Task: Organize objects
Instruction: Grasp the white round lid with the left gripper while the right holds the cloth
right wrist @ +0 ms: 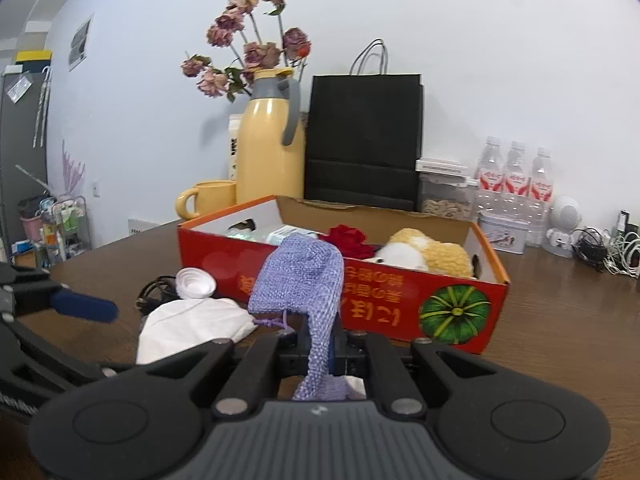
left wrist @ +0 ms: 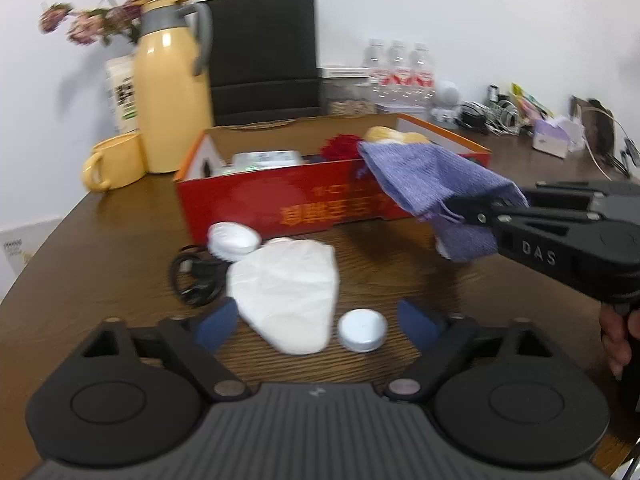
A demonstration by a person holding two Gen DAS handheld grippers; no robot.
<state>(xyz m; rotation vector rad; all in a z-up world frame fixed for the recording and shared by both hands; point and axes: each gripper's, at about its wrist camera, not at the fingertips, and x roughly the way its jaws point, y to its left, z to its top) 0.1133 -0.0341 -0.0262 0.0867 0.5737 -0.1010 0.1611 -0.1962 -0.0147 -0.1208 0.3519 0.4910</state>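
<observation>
My right gripper [right wrist: 320, 344] is shut on a purple knitted pouch [right wrist: 304, 276], held up in front of the red cardboard box [right wrist: 400, 300]. The left wrist view shows that gripper [left wrist: 476, 210] coming in from the right with the pouch [left wrist: 432, 176] draped over the box's front wall [left wrist: 280, 200]. My left gripper [left wrist: 316, 324] is open low over the table. A white fabric bag [left wrist: 286, 296] and a small round white lid [left wrist: 362, 330] lie between its blue fingers [left wrist: 216, 326]. A white round container [left wrist: 232, 240] and a black cable [left wrist: 192, 280] lie beyond.
The box holds a plush toy [right wrist: 432, 254], a red flower [right wrist: 348, 238] and small packets. Behind it stand a yellow thermos [right wrist: 272, 152], a yellow mug [right wrist: 208, 200], a black paper bag [right wrist: 364, 136] and water bottles [right wrist: 516, 176]. Tangled cables [right wrist: 600, 248] lie far right.
</observation>
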